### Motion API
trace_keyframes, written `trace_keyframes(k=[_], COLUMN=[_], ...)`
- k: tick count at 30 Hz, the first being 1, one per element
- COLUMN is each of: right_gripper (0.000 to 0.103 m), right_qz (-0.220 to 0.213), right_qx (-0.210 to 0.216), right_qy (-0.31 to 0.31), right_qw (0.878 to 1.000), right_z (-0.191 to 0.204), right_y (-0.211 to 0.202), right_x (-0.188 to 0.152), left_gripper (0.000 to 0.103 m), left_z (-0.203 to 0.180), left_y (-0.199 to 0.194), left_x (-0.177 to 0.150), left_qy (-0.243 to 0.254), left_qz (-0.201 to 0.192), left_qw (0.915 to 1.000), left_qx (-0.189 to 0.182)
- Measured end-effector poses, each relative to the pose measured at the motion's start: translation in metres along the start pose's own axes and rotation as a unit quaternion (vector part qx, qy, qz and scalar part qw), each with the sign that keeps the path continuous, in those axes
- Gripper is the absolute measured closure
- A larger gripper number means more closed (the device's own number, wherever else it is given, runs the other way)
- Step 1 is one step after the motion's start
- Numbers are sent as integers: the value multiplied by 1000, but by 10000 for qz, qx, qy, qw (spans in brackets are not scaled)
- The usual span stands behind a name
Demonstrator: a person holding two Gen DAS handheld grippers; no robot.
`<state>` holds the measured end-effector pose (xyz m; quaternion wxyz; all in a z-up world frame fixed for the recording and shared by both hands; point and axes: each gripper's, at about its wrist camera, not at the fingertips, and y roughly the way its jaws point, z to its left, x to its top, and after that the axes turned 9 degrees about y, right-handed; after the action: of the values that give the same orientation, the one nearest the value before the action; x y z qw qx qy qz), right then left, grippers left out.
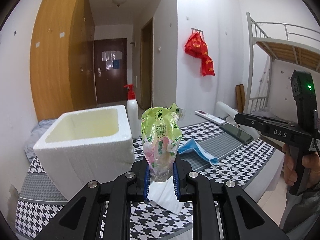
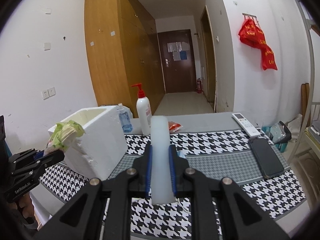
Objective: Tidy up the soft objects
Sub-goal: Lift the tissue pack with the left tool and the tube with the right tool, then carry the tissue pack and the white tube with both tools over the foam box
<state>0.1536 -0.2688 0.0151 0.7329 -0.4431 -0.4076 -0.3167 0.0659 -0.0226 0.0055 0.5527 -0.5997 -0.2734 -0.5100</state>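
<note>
While both hand-held grippers are loaded, nothing seems to have reached the foam box (image 1: pixel 84 138) yet: its pale interior looks bare in the left wrist view, though the floor of it is hidden by the near wall, so I can only call it probably empty.

The left hand-held gripper (image 1: pixel 161 177) has its blue-padded jaws clamped on a green tissue packet (image 1: pixel 160 138), with white tissue spilling out of the packet's lower end between the pads. The packet stands upright above the houndstooth tabletop (image 1: pixel 220 160), just to the right of the box in that view; from the right wrist view the same packet (image 2: pixel 64 138) sits right at the box's near corner (image 2: pixel 96 140), close to its rim.

The right hand-held gripper (image 2: pixel 161 172) is pinched together on a pale translucent roll (image 2: pixel 159 140), which runs forward between its fingers and is lifted clear of the tabletop.

By my judgement the task is in its early to middle part: 2 soft items are picked up and in transit, and neither is put away. What is left is dropping each into the box, the packet being the nearer. A blue face mask (image 1: pixel 198 152) lies loose on the tabletop beside the packet and looks like the next soft thing to collect. The pump bottle (image 2: pixel 143 114), remote control (image 2: pixel 246 124) and phone (image 2: pixel 266 158) are hard items and likely stay put.
</note>
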Motion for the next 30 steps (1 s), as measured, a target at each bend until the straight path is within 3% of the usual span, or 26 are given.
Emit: trace_keyframes(k=[30], right_gripper=[84], right_qz=[-221], right_qx=[746], right_qy=[-402], right_qw=[9962], right_z=[41], right_y=[6], right_x=[13], left_gripper=[83], left_z=[34], left_y=[-26], left_x=[16], left_qy=[-190], left_qz=[-368], left_qw=[9953], left_qx=[870])
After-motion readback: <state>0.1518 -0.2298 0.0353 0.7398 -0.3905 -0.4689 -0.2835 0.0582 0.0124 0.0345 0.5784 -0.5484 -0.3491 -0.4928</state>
